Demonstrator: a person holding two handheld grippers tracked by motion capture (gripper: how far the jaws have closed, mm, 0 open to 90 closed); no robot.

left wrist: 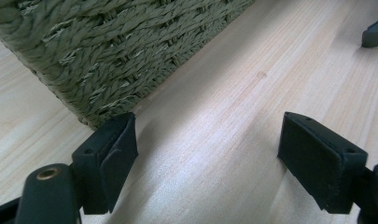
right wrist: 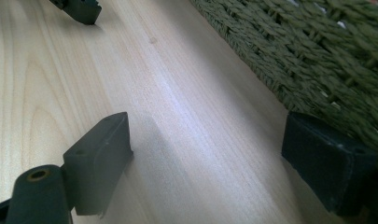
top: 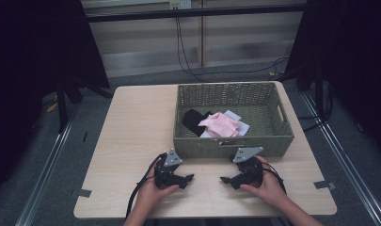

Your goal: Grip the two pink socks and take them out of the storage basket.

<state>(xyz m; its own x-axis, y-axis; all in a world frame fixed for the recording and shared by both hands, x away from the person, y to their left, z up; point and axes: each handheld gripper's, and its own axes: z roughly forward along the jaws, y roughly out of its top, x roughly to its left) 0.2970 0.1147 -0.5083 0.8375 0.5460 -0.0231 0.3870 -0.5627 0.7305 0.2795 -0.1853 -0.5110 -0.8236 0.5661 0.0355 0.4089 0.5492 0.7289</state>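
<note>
Both tongs resting on table, jaws spread, empty.
I'd lift the left gripper and right gripper over the basket wall before reaching the pink cloth.

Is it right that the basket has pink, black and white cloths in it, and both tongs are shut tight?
Not quite. Both tongs, left and right, are open, as each gripper view shows. The basket does hold pink, black and white cloths.
</note>
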